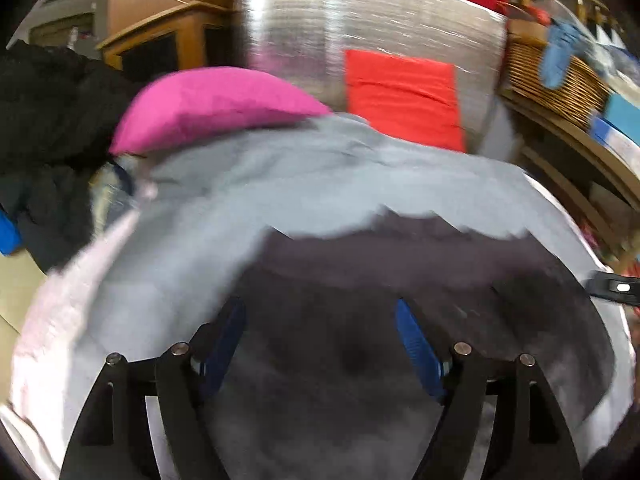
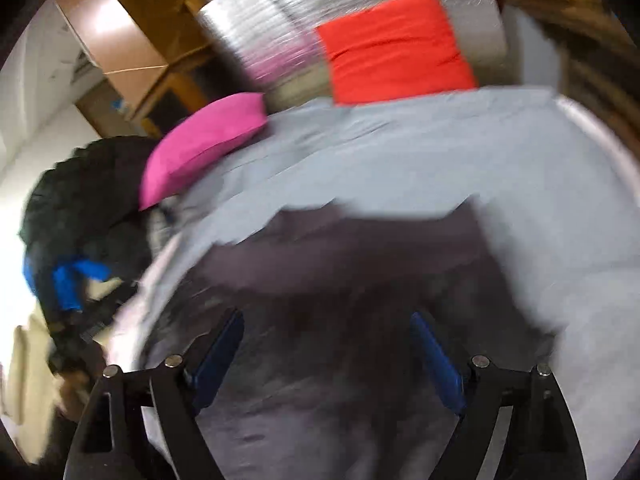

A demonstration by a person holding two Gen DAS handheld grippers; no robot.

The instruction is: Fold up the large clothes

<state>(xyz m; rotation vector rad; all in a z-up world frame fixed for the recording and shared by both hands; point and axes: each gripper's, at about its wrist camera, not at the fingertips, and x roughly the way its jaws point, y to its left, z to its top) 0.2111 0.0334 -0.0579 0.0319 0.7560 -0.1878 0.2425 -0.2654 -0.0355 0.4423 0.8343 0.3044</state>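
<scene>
The left claw [image 1: 320, 344] hangs wide apart and empty over a dark garment [image 1: 400, 280] spread on the grey bed [image 1: 240, 200], pink pillow [image 1: 208, 104] behind.

Both grippers are tilted down and forward. The left gripper [image 1: 320, 344] has its blue pads spread wide, at about 8 and 4 o'clock in its own view, nothing pinched between them. Same deal for the right gripper [image 2: 328, 356]: jaws wide apart, nothing clamped.
</scene>
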